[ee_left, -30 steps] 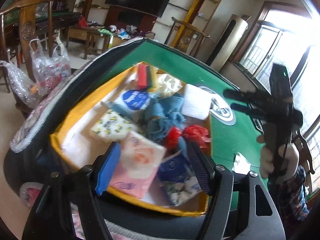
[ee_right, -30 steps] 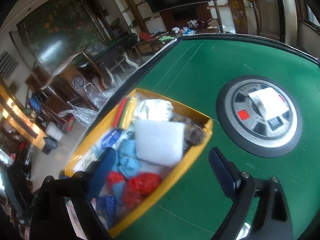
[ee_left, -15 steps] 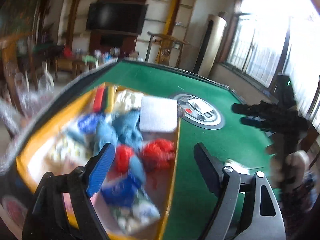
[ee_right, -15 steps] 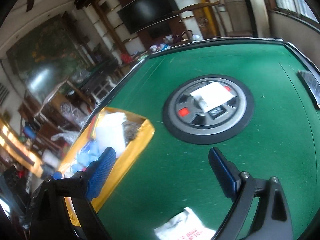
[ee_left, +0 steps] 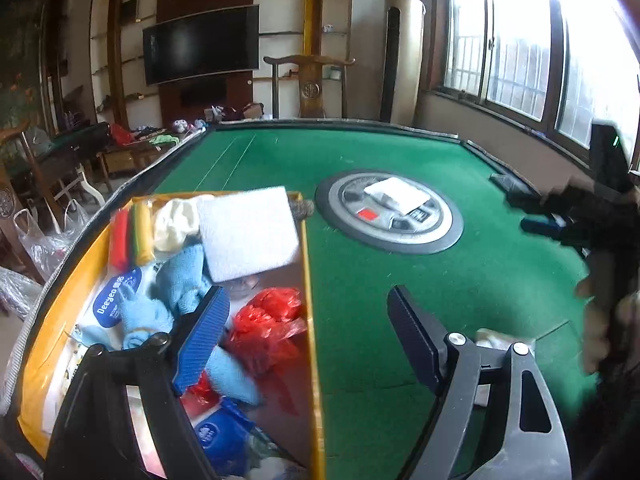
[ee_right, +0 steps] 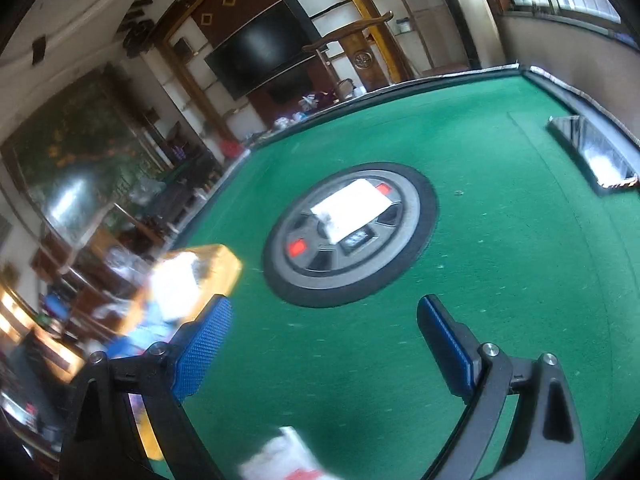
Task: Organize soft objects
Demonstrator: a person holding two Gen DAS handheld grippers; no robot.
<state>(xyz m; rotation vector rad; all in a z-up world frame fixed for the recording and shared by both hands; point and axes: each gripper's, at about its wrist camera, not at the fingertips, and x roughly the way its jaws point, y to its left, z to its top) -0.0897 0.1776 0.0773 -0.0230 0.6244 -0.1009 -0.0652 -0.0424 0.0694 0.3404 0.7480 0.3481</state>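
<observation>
Left gripper (ee_left: 308,336) is angled downward with its blue-padded jaws spread wide and nothing between them; they've just been opening a bit more. Right gripper (ee_right: 324,344) is also tilted down, jaws wide apart and empty, and from the left wrist view you can see a hand (ee_left: 600,320) gripping its handle

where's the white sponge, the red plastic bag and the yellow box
white sponge (ee_left: 248,232), left wrist view, middle of its top face
red plastic bag (ee_left: 268,320), left wrist view, crumpled middle
yellow box (ee_left: 311,300), left wrist view, right wall
</observation>
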